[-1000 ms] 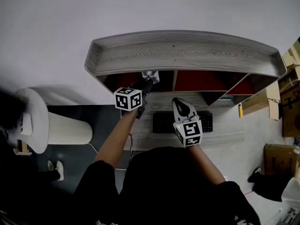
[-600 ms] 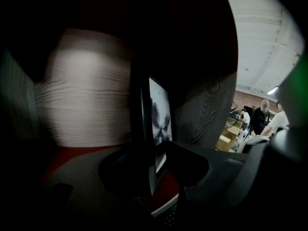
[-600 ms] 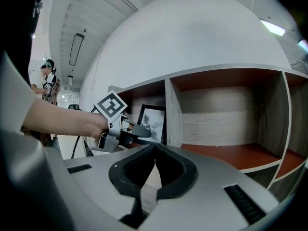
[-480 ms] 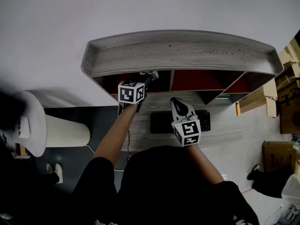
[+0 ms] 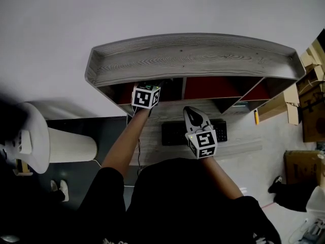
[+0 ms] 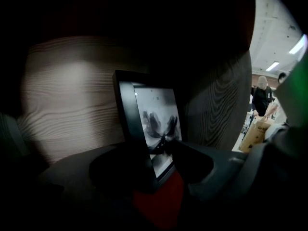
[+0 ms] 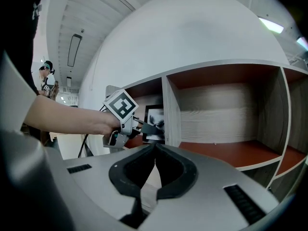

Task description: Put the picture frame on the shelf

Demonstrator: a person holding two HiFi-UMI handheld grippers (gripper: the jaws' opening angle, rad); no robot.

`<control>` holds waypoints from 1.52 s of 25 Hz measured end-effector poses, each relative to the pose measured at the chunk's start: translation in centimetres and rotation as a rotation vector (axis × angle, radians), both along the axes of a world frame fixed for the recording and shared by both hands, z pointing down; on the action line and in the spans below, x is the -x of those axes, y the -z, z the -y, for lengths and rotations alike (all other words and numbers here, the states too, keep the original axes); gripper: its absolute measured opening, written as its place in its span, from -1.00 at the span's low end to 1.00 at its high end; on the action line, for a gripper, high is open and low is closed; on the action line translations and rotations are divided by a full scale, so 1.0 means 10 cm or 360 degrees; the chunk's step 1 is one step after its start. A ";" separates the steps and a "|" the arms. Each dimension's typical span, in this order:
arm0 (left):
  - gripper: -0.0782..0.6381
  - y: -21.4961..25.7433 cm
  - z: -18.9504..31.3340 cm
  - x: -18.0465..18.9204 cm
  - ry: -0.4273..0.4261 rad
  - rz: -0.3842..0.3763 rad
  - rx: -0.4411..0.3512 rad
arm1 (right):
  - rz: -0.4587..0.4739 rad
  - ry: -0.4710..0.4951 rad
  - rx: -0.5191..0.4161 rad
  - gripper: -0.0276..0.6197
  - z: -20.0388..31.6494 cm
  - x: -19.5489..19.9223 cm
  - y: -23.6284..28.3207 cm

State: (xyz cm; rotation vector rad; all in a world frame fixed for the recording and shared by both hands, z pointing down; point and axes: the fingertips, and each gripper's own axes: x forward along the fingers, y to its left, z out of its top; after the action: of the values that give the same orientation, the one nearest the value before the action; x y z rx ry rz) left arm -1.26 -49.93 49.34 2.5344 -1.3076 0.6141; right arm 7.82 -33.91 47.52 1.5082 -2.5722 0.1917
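The black picture frame (image 6: 151, 124) with a dark flower print stands upright on the red-brown floor of the shelf's left compartment, also seen in the right gripper view (image 7: 155, 121). My left gripper (image 6: 161, 150) reaches into that compartment. Its jaws are opening, and the frame's lower edge sits between them. In the head view only its marker cube (image 5: 146, 95) shows under the grey wood shelf top (image 5: 193, 60). My right gripper (image 7: 155, 148) is shut with nothing in it. It hovers over the desk, in front of the shelf's divider (image 7: 171, 109).
A black keyboard (image 5: 172, 132) lies on the desk (image 5: 238, 141) below the shelf. The middle compartment (image 7: 226, 150) holds nothing. A white ribbed bin (image 5: 66, 145) and a white chair (image 5: 30, 136) stand at the left, cardboard boxes (image 5: 310, 111) at the right.
My left gripper has pushed forward under the shelf top, so the frame at its tip no longer shows in the head view. The right gripper has barely moved.
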 end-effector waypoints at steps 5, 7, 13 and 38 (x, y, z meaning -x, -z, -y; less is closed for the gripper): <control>-0.07 -0.01 0.06 -0.10 -0.0025 -0.0030 -0.0006 | -0.0008 -0.0021 0.0023 -0.87 -0.01 -0.05 -0.05; -0.04 -0.02 0.08 -0.13 -0.0021 -0.0043 -0.0011 | 0.0004 -0.0033 0.0025 -0.87 0.00 -0.07 -0.05; 0.06 -0.04 0.11 -0.09 0.0012 -0.0103 -0.0016 | 0.0014 -0.0047 0.0032 -0.87 -0.01 -0.07 -0.05; 0.18 0.19 -1.17 0.67 0.0205 -0.0491 -0.0059 | 0.0017 -0.0186 0.0071 -0.87 -0.24 0.03 0.07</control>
State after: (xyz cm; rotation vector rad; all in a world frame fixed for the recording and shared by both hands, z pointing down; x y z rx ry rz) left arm -7.95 -38.22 47.46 2.4264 -1.3621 0.1647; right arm 7.50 -31.47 46.82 1.6468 -2.4716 0.2695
